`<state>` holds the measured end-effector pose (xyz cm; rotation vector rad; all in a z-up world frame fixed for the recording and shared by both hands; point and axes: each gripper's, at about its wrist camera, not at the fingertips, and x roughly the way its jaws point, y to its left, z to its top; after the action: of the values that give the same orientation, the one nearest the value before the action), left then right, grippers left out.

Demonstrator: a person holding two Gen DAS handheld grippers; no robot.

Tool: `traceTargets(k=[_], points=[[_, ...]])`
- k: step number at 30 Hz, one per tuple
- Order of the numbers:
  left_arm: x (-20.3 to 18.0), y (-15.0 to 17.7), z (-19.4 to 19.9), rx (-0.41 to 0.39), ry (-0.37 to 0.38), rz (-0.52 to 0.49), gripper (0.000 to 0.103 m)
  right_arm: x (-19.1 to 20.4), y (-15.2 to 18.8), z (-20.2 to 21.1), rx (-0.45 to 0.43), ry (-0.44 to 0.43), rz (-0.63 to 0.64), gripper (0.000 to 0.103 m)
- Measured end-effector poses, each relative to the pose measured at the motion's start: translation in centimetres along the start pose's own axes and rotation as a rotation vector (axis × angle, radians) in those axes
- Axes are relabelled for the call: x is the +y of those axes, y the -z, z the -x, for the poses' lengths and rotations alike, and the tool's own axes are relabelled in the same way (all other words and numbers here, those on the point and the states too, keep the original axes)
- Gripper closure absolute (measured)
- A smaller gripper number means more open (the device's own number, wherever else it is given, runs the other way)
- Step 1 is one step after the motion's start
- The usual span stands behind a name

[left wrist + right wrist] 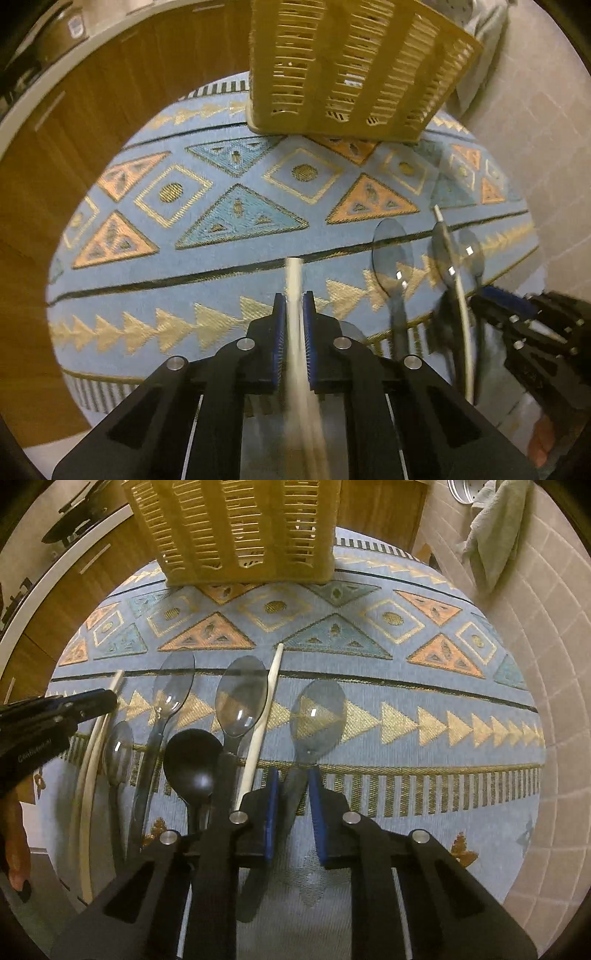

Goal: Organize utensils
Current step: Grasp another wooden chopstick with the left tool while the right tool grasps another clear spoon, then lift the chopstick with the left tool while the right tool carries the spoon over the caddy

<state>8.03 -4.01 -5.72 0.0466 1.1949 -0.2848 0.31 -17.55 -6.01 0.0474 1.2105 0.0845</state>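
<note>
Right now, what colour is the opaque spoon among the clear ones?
Black. The black spoon shows best in the right wrist view.

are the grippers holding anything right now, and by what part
Yes, both. The left gripper is shut on a white chopstick, a short way below its tip. The right gripper is shut on a clear spoon, by the handle just below the bowl.

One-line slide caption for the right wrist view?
Right claw shut on a clear grey plastic spoon on the patterned blue round rug, slatted yellow plastic basket beyond.
</note>
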Motion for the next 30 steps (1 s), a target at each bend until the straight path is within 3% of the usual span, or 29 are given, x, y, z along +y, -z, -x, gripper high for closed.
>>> traceTargets(k=[4,7,13,17,19,23,27,30], points=[[2.9,-0.3,0.7,-0.004,0.175,0.113,0.1,-1.0,0.1,0.1,-0.001,-0.033,-0.012,0.092],[4.5,-0.2,1.3,-0.005,0.221,0.138,0.1,-1.8,0.0,0.1,-0.007,-0.032,-0.023,0.093],[7.1,0.0,1.7,0.005,0.18,0.127,0.1,-3.2,-0.9,0.9,-0.021,-0.014,-0.057,0.093],[8.0,-0.3,0.9,0.061,0.11,0.029,0.098,-4.0,-1.0,-0.1,0.014,0.01,-0.083,0.092],[7.9,-0.7,0.9,0.073,0.103,-0.004,0.097,-4.1,-1.2,-0.2,0.025,0.012,-0.078,0.092],[6.4,0.1,1.2,0.093,0.077,-0.099,0.082,-4.2,-1.4,-0.8,0.061,-0.019,-0.09,0.091],[5.4,1.5,1.5,0.121,0.041,-0.152,0.082,-4.7,-2.0,-1.1,0.09,-0.063,-0.075,0.089],[4.7,2.3,1.7,0.137,0.003,-0.187,0.082,-4.7,-2.6,-1.3,0.116,-0.079,-0.038,0.08]])
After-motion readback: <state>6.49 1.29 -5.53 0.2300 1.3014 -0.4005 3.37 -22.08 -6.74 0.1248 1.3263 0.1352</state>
